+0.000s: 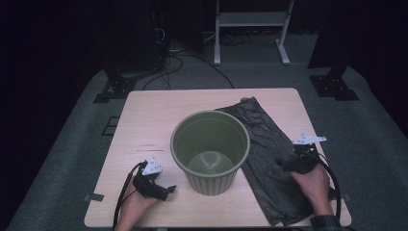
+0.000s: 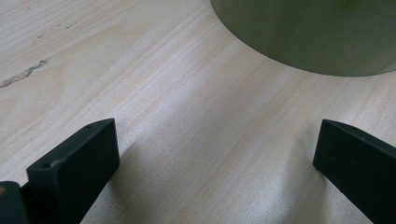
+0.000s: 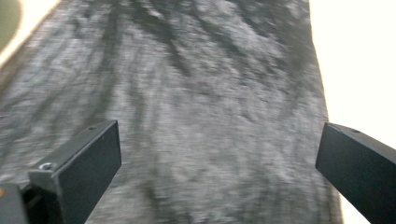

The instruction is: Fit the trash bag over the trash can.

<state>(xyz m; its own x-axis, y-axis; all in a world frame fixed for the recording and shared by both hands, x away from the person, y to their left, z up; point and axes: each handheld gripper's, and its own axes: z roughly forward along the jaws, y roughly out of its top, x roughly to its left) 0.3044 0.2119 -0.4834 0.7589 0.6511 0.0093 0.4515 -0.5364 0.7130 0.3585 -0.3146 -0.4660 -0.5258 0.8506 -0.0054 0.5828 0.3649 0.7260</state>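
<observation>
**Both grippers spread wide, one over the bag, one by the bin**

The right gripper [image 3: 219, 163] hovers over the black plastic bag [image 1: 269, 154], jaws spread wide with nothing between them; the crinkled bag lies flat on the table [image 1: 144, 120] beneath, to the right of the green bin [image 1: 210, 151]. The left gripper [image 2: 215, 163] sits low over bare wood, jaws equally wide, the bin's wall [image 2: 317, 32] just ahead and apart from the fingers.

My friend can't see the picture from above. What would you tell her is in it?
A green ribbed bin stands empty on a wooden table, with a flat black bag beside it. The right gripper hovers over the bag, and the left gripper rests near the bin.
</observation>
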